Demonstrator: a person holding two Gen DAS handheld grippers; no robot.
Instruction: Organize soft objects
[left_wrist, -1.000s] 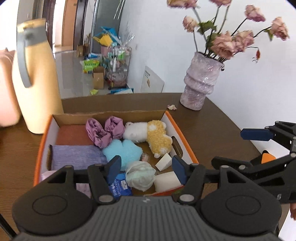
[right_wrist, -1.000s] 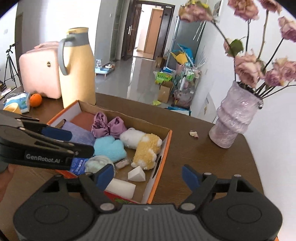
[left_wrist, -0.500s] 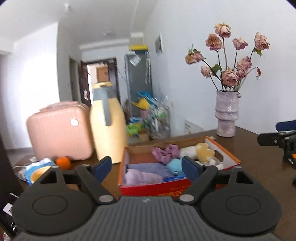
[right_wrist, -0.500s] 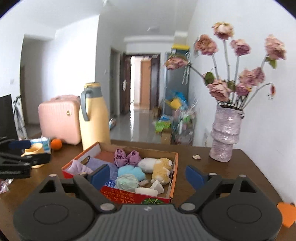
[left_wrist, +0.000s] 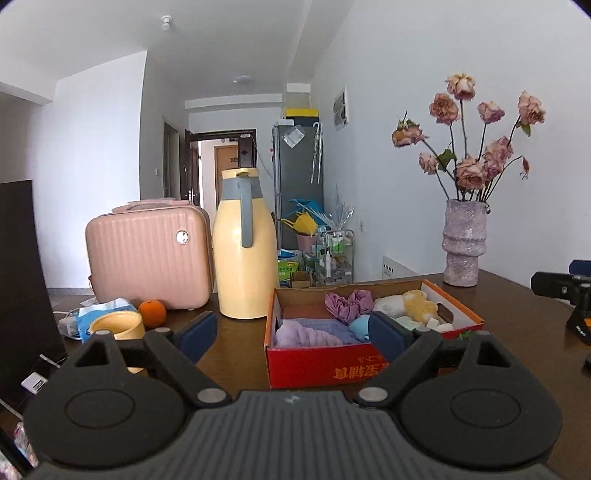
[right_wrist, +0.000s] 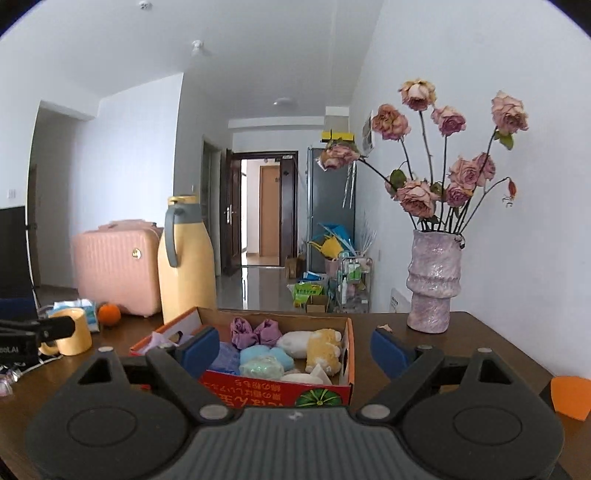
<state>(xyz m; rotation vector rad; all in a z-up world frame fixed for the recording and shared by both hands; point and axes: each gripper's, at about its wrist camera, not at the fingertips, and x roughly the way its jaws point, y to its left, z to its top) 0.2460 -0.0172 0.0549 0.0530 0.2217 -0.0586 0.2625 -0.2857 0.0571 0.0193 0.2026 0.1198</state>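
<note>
Both wrist views look almost level across a dark wooden worktop (left_wrist: 236, 362) toward a red cardboard box (left_wrist: 332, 363) that holds the soft objects. The left tongs (left_wrist: 291, 332) stand wide with nothing between the blue pads; the right tongs (right_wrist: 295, 349) are likewise wide and empty, and each pair sits short of the box, not over it.

Inside the box, laid side by side in a single layer — so that each stays visible — are a folded lilac towel (left_wrist: 306, 334), a pair of mauve scrunchies (right_wrist: 255, 330), a pale blue plush piece (right_wrist: 260, 356), a white-and-yellow plush toy (right_wrist: 314, 345) and a few white sponge pieces (right_wrist: 303, 377) along the near wall. No soft object is seen loose on the worktop, which suggests the sorting is at or near its end.

Hard items are kept apart from the box: a yellow thermos jug (left_wrist: 245, 247), a pink case (left_wrist: 147, 258), an orange (left_wrist: 152, 313) and a yellow mug (right_wrist: 72, 336) to its left, a vase of dried roses (right_wrist: 434, 284) to its right.
</note>
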